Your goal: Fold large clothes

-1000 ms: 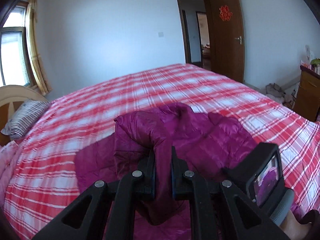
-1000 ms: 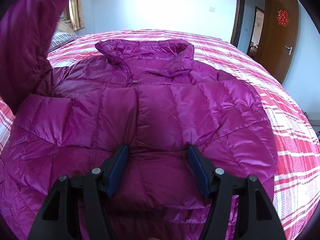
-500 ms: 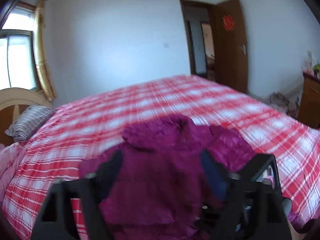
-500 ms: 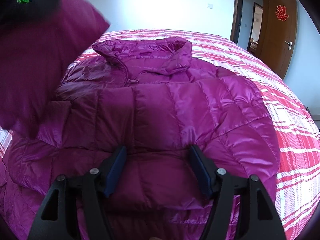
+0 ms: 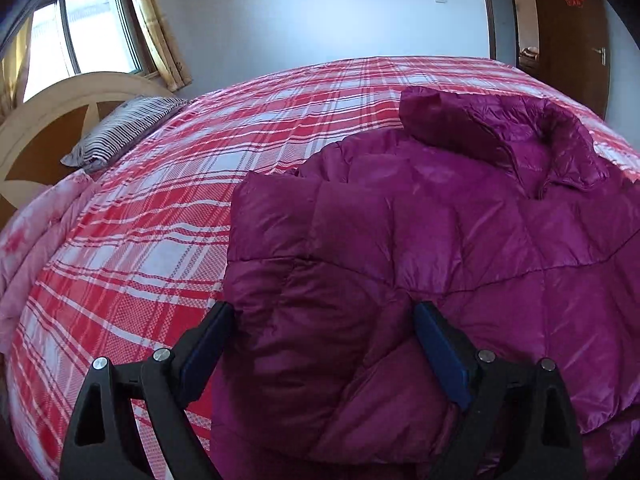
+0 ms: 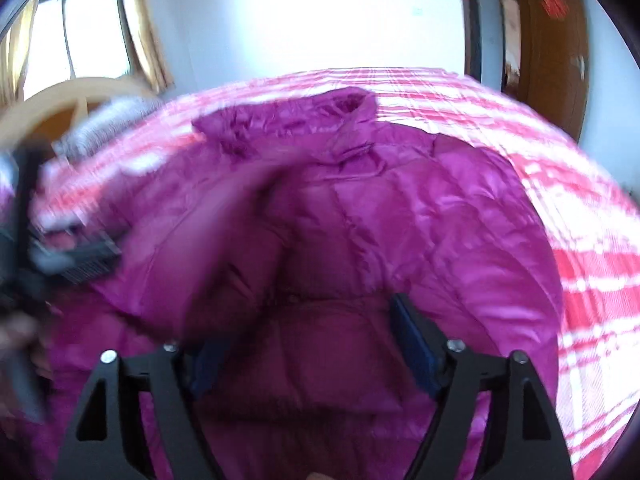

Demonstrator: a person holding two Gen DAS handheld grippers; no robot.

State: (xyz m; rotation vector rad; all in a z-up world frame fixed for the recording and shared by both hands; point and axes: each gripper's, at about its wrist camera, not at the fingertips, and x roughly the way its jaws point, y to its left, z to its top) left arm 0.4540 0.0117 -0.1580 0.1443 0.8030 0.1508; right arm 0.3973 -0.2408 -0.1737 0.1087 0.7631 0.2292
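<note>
The left gripper (image 5: 320, 344) stood with its jaws spread wide and nothing pinched between them; a second earlier they had been clamped on a sleeve lifted clear of the bed, and that sleeve (image 5: 316, 280) now lay dropped across the body of the jacket (image 5: 460, 240), so the first inward fold on that side looked done. The right gripper (image 6: 308, 356) was opening over the lower part of the jacket, fabric lying under and between its fingers but, as far as the blurred right wrist view allowed, not pressed by the pads. The magenta quilted down jacket rested front up on the red plaid bedspread (image 5: 160, 208), collar (image 5: 500, 136) raised toward the far side, its glossy panels puffed and creased. A striped pillow (image 5: 128, 128) sat near the headboard, well apart from it.
</note>
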